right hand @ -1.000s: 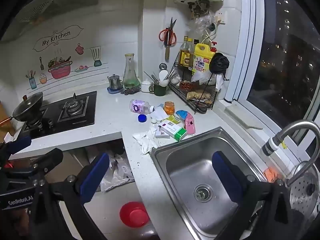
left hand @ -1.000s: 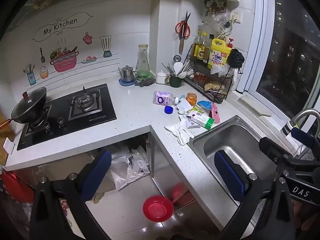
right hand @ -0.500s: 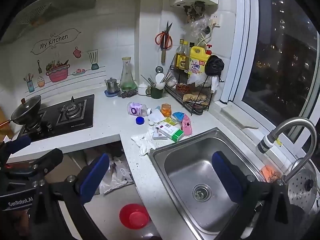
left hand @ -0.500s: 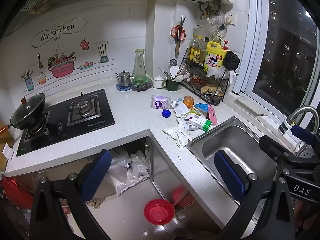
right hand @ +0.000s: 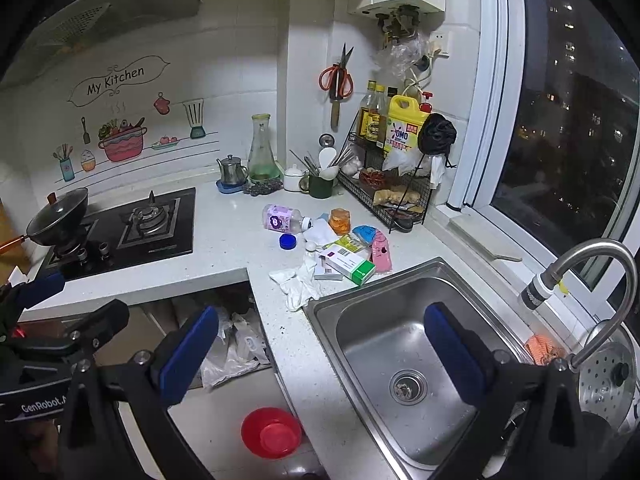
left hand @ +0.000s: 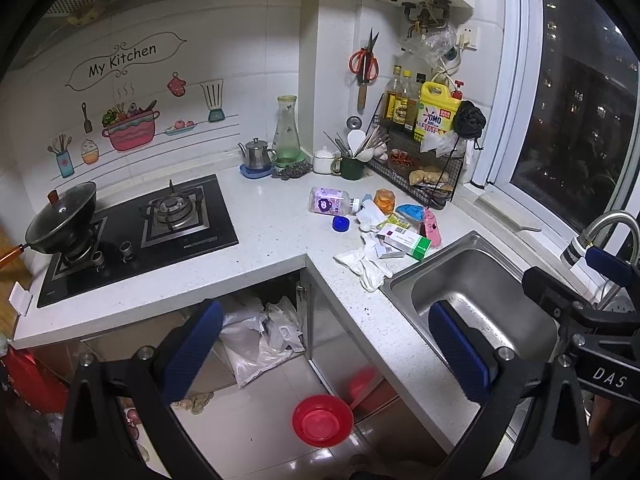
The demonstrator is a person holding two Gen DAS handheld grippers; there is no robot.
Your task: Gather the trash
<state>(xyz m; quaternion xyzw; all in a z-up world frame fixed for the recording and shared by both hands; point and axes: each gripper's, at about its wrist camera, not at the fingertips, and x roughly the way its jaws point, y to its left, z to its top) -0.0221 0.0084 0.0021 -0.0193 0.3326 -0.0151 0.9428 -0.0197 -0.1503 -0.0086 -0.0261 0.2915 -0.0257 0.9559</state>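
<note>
Progress: nothing is being collected yet.
Trash: the lying purple-labelled plastic bottle (right hand: 282,219), green-and-white carton (right hand: 347,263) and crumpled white glove (right hand: 297,282) are being left on the white speckled counter (right hand: 224,240) beside the steel sink (right hand: 404,344).
Left gripper (left hand: 320,344): being held wide apart, empty.
Right gripper (right hand: 320,344): being held spread, empty.

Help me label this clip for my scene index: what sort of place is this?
A home kitchen, most likely in a flat, at night. A gas hob with a wok is set into the white L-shaped counter, a steel sink with a tap sits under the window, and a "My Kitchen" wall sticker decorates the tiles.
</note>
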